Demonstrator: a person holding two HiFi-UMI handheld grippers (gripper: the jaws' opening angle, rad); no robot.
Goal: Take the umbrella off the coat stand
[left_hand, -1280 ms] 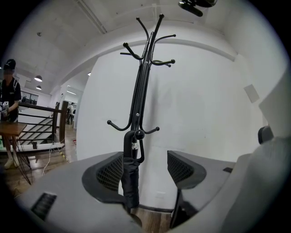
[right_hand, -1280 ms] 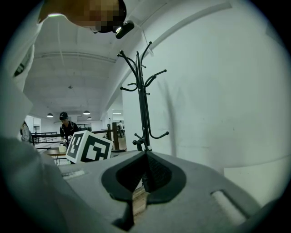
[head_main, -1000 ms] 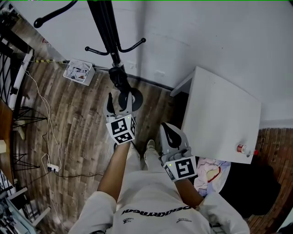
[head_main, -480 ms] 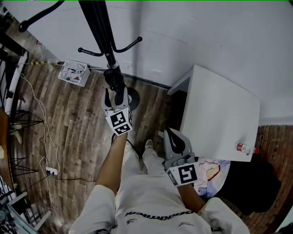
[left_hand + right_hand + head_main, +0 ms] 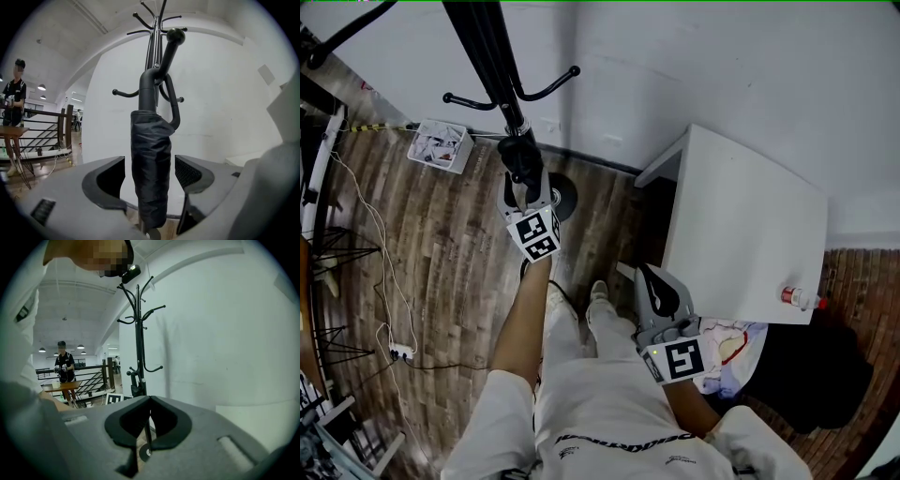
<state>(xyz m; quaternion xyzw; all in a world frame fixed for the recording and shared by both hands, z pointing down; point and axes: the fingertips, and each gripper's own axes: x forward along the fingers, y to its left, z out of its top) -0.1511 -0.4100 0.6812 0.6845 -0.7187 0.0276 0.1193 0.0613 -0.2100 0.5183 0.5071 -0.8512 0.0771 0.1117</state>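
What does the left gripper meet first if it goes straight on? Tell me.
The folded umbrella: it hangs between the left gripper's open jaws, seemingly touching neither, with the coat stand pole behind it.

The black folded umbrella (image 5: 150, 168), wrapped tight in its sleeve, hung upright close against the pole of the black stand (image 5: 492, 56), below its upper hooks and above its round base.

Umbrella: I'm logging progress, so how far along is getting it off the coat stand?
Done: the left tool is lined up, its jaws open on either side of the folded umbrella. In hand: nothing is gripped yet; the umbrella hangs on the coat stand. Left: close on it and lift it free. The right tool is shut and empty, beside the white table.
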